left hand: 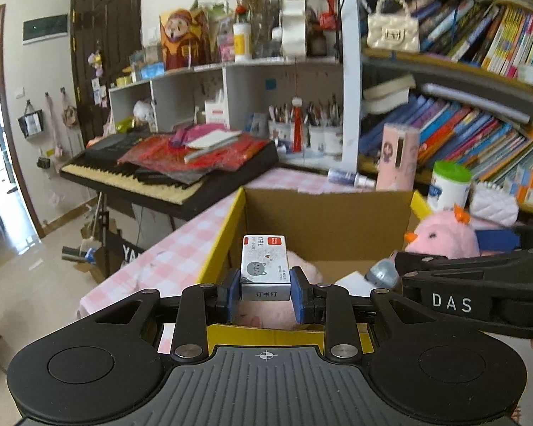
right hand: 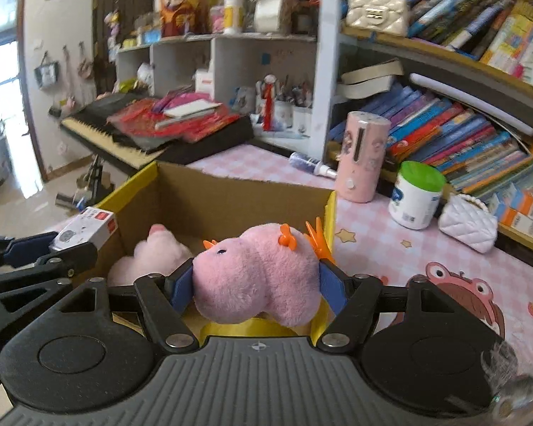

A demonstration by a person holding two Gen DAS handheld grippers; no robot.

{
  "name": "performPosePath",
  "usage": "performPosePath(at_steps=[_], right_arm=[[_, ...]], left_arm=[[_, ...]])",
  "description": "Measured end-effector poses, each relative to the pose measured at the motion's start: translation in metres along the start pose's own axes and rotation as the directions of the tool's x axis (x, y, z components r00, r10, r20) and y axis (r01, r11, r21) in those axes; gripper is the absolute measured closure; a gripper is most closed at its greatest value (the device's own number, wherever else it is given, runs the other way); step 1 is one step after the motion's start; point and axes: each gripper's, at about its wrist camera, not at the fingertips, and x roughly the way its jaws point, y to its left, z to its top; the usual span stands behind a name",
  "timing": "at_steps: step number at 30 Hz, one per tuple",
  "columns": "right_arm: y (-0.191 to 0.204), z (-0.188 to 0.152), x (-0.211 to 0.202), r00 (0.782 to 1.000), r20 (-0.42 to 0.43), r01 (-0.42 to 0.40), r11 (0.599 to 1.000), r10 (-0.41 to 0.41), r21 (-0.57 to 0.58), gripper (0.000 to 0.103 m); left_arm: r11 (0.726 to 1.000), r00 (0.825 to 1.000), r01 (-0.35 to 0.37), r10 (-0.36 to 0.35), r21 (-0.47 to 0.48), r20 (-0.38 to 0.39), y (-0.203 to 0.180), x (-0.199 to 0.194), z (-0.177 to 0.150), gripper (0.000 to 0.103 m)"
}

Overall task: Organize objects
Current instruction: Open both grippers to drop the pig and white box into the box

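Note:
My left gripper (left hand: 265, 289) is shut on a small white staples box (left hand: 264, 266) with a grey cat face and a red label, held over the near left part of an open cardboard box (left hand: 323, 209) with yellow flaps. My right gripper (right hand: 256, 285) is shut on a pink plush chick (right hand: 256, 273) with orange beak and feet, held above the cardboard box's (right hand: 209, 195) near right corner. Inside the box lies another pink plush (right hand: 160, 248). The staples box (right hand: 85, 229) and left gripper also show at the left of the right wrist view.
The box stands on a pink checked tablecloth (right hand: 383, 248). Behind it are a pink cylinder (right hand: 362, 156), a green-lidded white jar (right hand: 415, 195), a white quilted purse (right hand: 469, 225) and a spray bottle (right hand: 311, 165). A keyboard (left hand: 167, 170) piled with red items stands left; bookshelves (left hand: 479, 124) fill the right.

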Motion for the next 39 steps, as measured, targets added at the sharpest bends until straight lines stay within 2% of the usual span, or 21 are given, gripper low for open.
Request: performPosePath(at_steps=[2, 9, 17, 26, 31, 32, 33, 36, 39], right_arm=[[0.004, 0.001, 0.008, 1.0, -0.007, -0.025, 0.998, 0.025, -0.049, 0.034], [0.005, 0.001, 0.035, 0.996, -0.068, -0.067, 0.993, 0.061, -0.101, 0.034], [0.004, -0.004, 0.057, 0.987, -0.142, -0.09, 0.99, 0.075, -0.105, 0.034], [0.007, -0.002, 0.069, 0.979, -0.18, -0.117, 0.988, 0.097, -0.103, 0.034], [0.007, 0.0, 0.068, 0.975, -0.199, -0.113, 0.991, 0.096, -0.077, 0.032], [0.007, 0.0, 0.065, 0.976, -0.195, -0.113, 0.991, 0.098, -0.069, 0.032], [0.007, 0.0, 0.061, 0.978, -0.186, -0.113, 0.992, 0.099, -0.063, 0.03], [0.009, -0.001, 0.045, 0.984, -0.148, -0.111, 0.992, 0.101, -0.061, 0.028], [0.012, -0.001, 0.028, 0.99, -0.105, -0.101, 0.993, 0.094, -0.06, 0.027]], left_arm=[[1.0, 1.0, -0.006, 0.006, 0.003, -0.028, -0.001, 0.009, -0.001, 0.075], [1.0, 0.995, -0.024, 0.024, -0.004, -0.098, 0.0, 0.028, -0.003, 0.075], [0.999, 0.995, -0.05, 0.047, -0.021, -0.089, 0.001, 0.031, -0.004, 0.075], [0.997, 0.998, -0.045, 0.043, -0.06, -0.044, 0.005, 0.019, -0.002, 0.072], [0.995, 0.999, -0.04, 0.038, -0.09, -0.021, 0.01, 0.01, -0.002, 0.064], [0.995, 0.999, -0.04, 0.039, -0.096, -0.015, 0.012, 0.007, -0.002, 0.06], [0.994, 0.999, -0.043, 0.042, -0.102, -0.008, 0.013, 0.004, -0.002, 0.053], [0.992, 0.999, -0.05, 0.052, -0.113, 0.012, 0.016, -0.003, -0.002, 0.043], [0.991, 0.998, -0.054, 0.058, -0.122, 0.023, 0.02, -0.011, -0.005, 0.04]])
